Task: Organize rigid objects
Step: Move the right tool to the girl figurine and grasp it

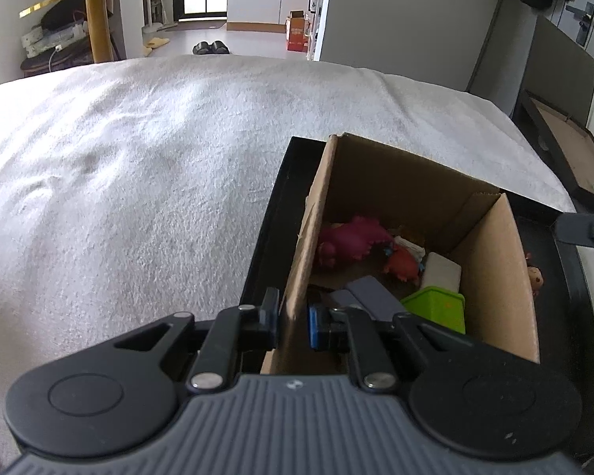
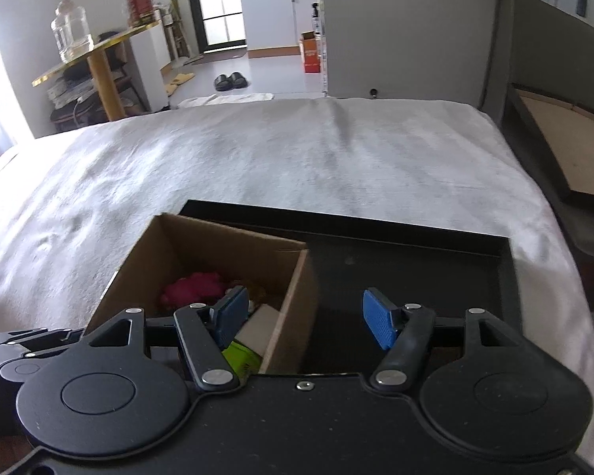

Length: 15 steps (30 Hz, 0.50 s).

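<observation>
The left claw (image 1: 293,322) is pinched tight on the left wall of the cardboard box (image 1: 495,277). The box stands in a black tray (image 2: 415,261) on the bed (image 2: 257,158), near the bed's near edge. Inside the box lie a pink toy (image 1: 352,239), an orange toy (image 1: 402,263), a white block (image 1: 441,273) and a green block (image 1: 439,306) (all close together). The right claw (image 2: 307,318) is spread wide and holds nothing, hanging over the box's right wall.
</observation>
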Tool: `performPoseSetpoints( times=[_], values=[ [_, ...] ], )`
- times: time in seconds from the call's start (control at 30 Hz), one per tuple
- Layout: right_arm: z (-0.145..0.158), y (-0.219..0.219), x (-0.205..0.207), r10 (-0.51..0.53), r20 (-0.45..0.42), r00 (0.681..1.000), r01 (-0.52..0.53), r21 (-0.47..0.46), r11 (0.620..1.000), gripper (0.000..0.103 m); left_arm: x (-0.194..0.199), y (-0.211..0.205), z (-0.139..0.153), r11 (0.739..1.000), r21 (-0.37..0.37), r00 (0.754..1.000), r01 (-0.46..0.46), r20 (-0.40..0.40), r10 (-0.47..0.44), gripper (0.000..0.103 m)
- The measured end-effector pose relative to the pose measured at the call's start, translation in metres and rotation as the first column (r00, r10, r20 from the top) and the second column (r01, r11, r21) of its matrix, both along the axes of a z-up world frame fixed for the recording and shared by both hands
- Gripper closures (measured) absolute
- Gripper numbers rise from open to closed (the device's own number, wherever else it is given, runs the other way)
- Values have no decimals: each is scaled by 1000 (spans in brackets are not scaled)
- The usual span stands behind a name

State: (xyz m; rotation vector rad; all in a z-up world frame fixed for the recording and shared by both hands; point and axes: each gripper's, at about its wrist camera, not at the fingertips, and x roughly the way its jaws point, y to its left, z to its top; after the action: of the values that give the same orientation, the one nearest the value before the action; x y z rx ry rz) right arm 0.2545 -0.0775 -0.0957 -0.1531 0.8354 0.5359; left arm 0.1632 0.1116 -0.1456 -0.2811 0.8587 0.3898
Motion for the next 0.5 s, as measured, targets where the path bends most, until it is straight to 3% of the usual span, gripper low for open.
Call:
performPoseSetpoints(
  times=[0.2,0.33,0.5],
  values=[
    [-3,-18,5,-22,-25,999,23,28,999,39,-1,-4,9,1000,24,1000,-15,27,14,89],
    [-3,-24,4,-39,-11,999,39,26,999,23,-1,-10,16,999,52,999,-13,37,11,88],
    [-9,-34,5,-40,-11,999,41,37,998,23,5,-16,16,998,63,1000,-19,5,18,80]
  ],
)
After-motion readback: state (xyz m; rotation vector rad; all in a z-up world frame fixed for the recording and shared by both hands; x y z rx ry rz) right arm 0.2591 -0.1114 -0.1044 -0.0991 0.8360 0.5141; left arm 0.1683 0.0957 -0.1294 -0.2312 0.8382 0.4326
